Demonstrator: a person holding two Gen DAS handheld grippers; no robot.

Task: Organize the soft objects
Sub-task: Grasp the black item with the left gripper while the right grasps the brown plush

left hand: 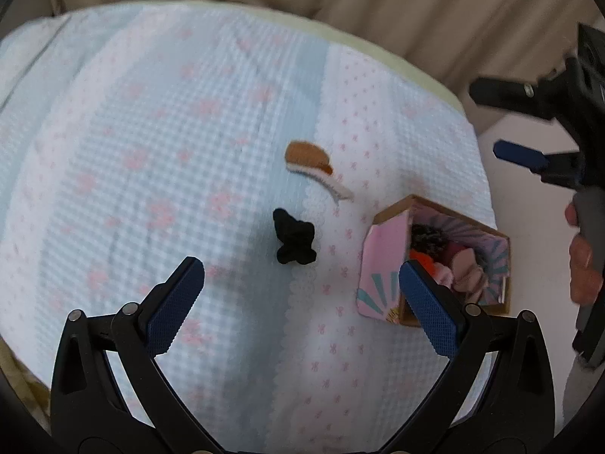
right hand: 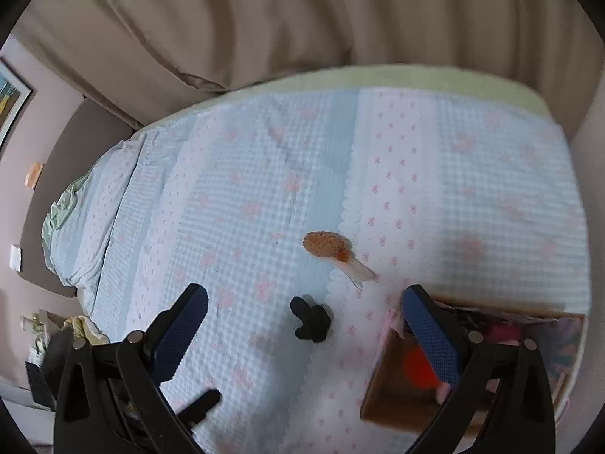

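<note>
Grippers, left [left hand: 301,308] and right [right hand: 305,336], both hung released and empty above the bed [left hand: 151,151]. A black sock [left hand: 294,242] lay near the box [left hand: 382,265], an orange sock [left hand: 310,162] just beyond. I judged: descend straight, pinch the black bundle's middle.

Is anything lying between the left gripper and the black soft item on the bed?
Nothing visible. The left gripper hangs open above bare bedspread, and the black soft item lies just ahead of its jaws. The orange soft item lies beyond it; the box is to the right.
</note>
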